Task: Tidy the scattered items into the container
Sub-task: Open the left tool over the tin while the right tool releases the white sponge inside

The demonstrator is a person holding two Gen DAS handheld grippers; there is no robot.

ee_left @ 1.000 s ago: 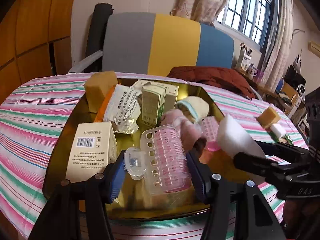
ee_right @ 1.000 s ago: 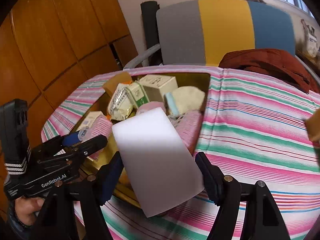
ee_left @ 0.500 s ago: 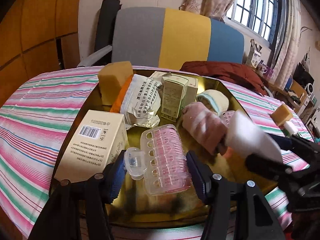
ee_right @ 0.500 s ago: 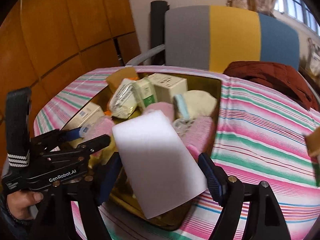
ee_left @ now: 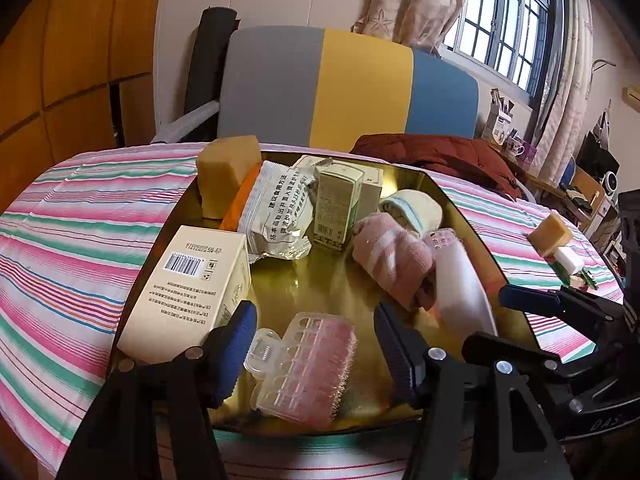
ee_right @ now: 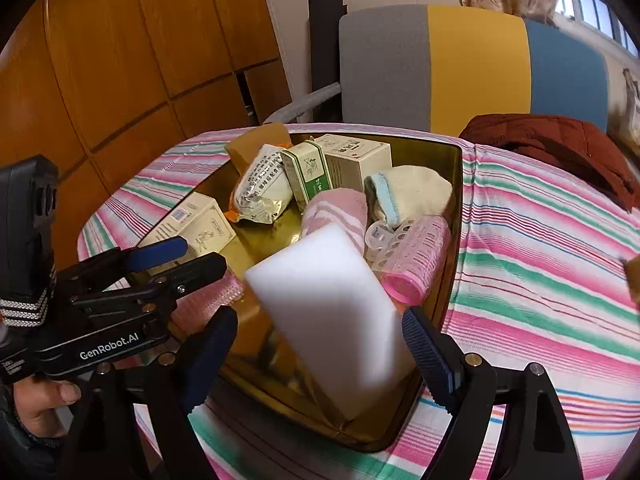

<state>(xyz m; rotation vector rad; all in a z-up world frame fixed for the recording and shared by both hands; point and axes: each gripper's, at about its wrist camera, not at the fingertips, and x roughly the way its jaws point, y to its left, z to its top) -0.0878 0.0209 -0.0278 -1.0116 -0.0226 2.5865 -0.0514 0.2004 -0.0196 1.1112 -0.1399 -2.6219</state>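
Lying tilted in the gold tray (ee_right: 456, 184), the white sponge block (ee_right: 340, 312) leans on the rim at about five o'clock, between the pads of the right gripper (ee_right: 320, 344); its jaws are opening, and neither pad presses it. At seven o'clock in the tray, a pink hair roller (ee_left: 304, 364) rests between the left gripper (ee_left: 316, 344) pads (opening too, nothing clasped). Boxes, a packet and rolled socks (ee_left: 392, 260) crowd toward twelve. Beyond the striped tablecloth (ee_left: 72, 232), a tan sponge (ee_left: 550, 232) waits at three o'clock.
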